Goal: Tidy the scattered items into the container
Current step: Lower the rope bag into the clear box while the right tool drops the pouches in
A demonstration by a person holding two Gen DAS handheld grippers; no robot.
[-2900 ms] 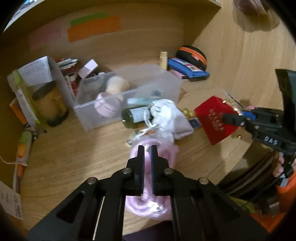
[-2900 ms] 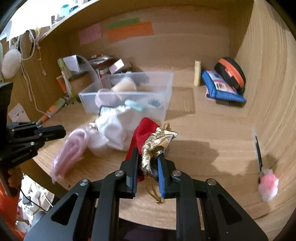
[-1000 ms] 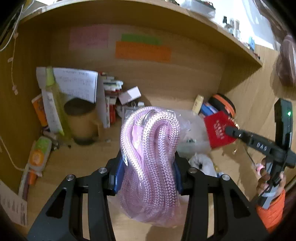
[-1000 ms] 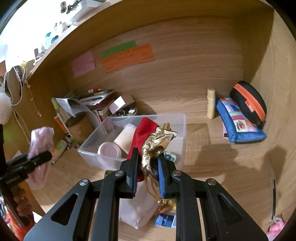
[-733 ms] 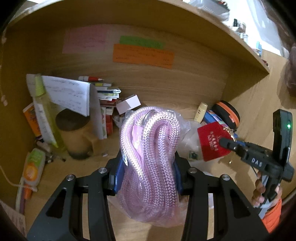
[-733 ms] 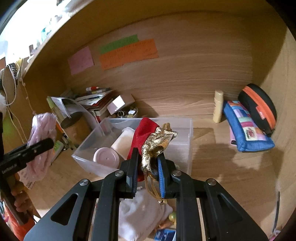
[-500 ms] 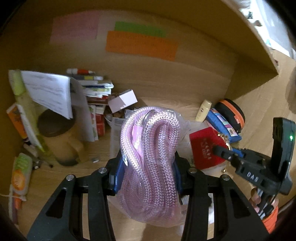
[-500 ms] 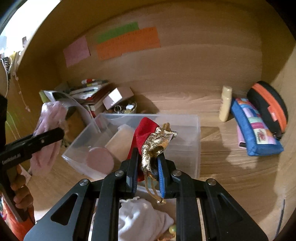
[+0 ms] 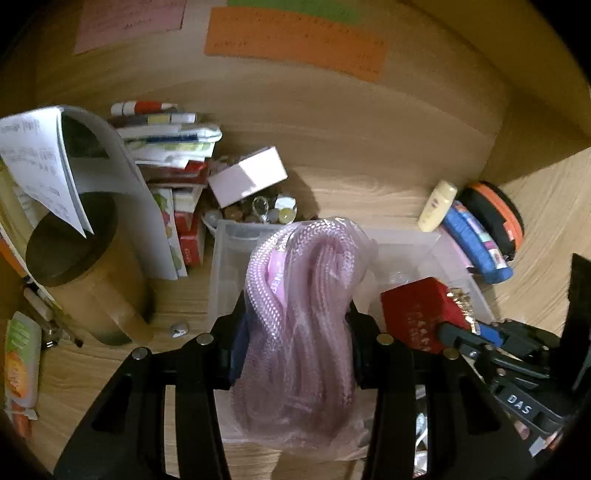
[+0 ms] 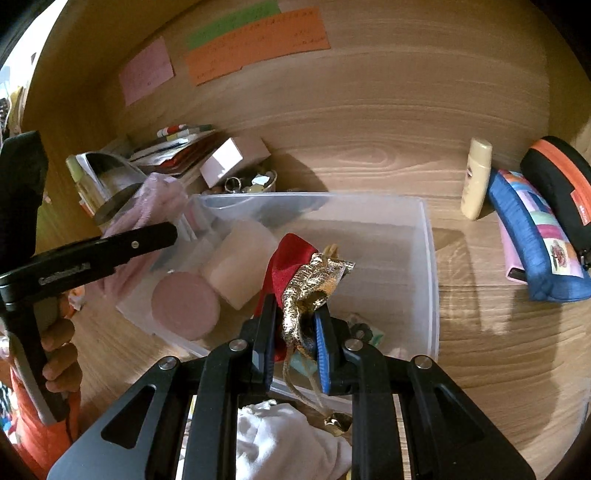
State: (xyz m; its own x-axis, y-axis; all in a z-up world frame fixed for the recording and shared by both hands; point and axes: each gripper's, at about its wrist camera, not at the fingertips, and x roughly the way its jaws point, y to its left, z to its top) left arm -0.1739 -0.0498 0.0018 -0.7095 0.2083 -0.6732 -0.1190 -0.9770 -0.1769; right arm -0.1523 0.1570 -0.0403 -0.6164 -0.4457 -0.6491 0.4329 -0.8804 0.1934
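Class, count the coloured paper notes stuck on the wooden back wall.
3: a pink note on the left, a green note above the orange note to its right. None seem hidden.

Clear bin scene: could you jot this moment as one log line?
left hand-held gripper: holds pink rope | right hand-held gripper: holds red-gold pouch | both over clear bin

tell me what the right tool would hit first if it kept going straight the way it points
Probably the bare floor of the clear plastic bin: the right tool, shut on the red and gold pouch, points down into it. Depth is uncertain.
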